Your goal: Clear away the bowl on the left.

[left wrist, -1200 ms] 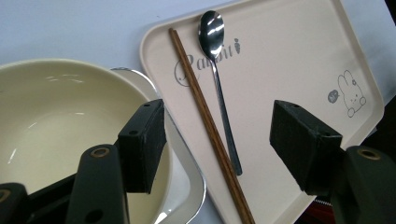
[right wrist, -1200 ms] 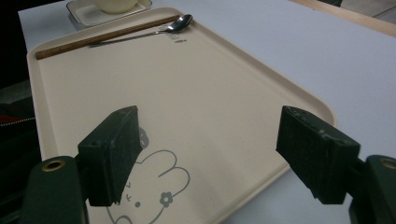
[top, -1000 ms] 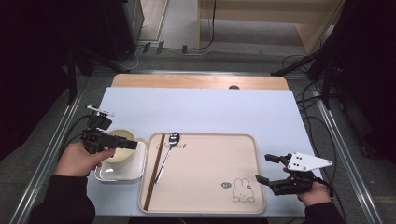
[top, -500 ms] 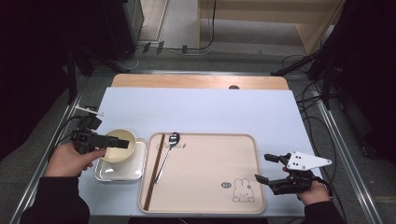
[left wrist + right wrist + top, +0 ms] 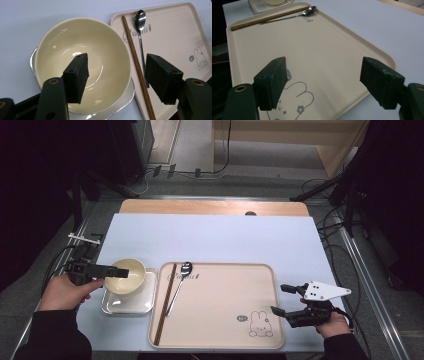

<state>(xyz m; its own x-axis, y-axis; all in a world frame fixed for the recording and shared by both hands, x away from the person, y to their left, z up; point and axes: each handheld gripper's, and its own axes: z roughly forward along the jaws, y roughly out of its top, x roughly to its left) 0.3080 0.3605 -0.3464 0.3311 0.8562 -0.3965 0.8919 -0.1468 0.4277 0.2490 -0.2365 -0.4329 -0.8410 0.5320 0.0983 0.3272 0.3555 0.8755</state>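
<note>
Now the left gripper (image 5: 113,75) hovers with jaws apart over the bowl (image 5: 82,62) just below it, likely lining up on its rim, while the right gripper (image 5: 329,82) waits, also apart, above the tray (image 5: 332,42).

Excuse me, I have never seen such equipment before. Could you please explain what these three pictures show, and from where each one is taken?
A person sits at a table and holds a tool with two black jaws in each hand. There is no robot arm.

The high view comes from a fixed camera above the table. There the left hand-held gripper reaches over a cream bowl, and the right hand-held gripper waits at the near right corner of a beige tray.

The other two pictures come from small cameras riding on the tools, looking along their jaws. In the left gripper view, the open jaws hover above the bowl, which sits in a shallow clear dish. In the right gripper view, the open jaws hang over the tray's rabbit drawing.

A wooden chopstick and a metal spoon lie on the tray. Nothing is held.
</note>
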